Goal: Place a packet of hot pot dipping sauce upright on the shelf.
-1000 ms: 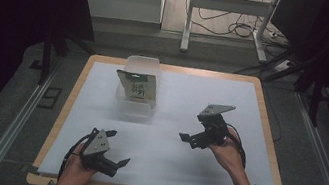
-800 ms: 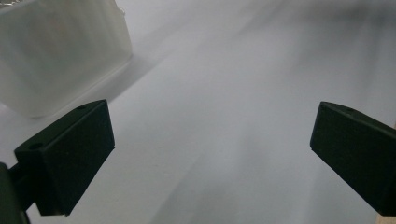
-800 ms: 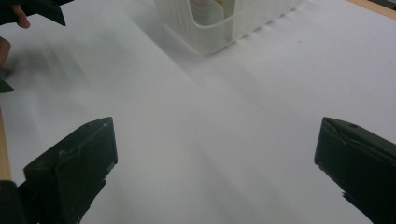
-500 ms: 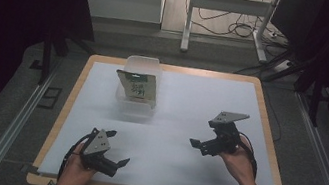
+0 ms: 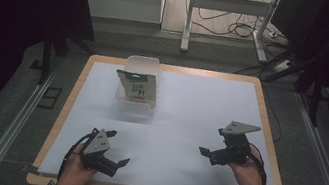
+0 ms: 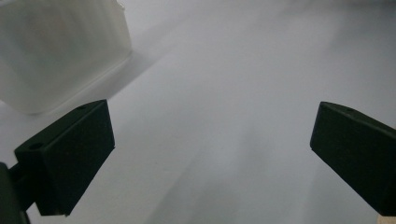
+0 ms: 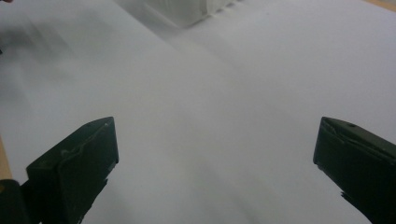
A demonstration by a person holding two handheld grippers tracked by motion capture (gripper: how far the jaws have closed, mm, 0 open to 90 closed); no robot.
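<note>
From above, a clear plastic box [image 5: 139,88] sits at the far side of the counter [image 5: 188,122], with a green packet [image 5: 137,87] standing up inside it. The left tool [image 5: 112,152] is well in front of the box, near the counter's front edge, its jaws wide apart and holding nothing. The right tool [image 5: 206,153] is off to the box's right and nearer the person — jaws also spread and empty. The left gripper view shows the box's cloudy wall [image 6: 56,51] close up, but not the packet. The right gripper view catches just a blurry corner of the box [image 7: 187,10] far off.
</note>
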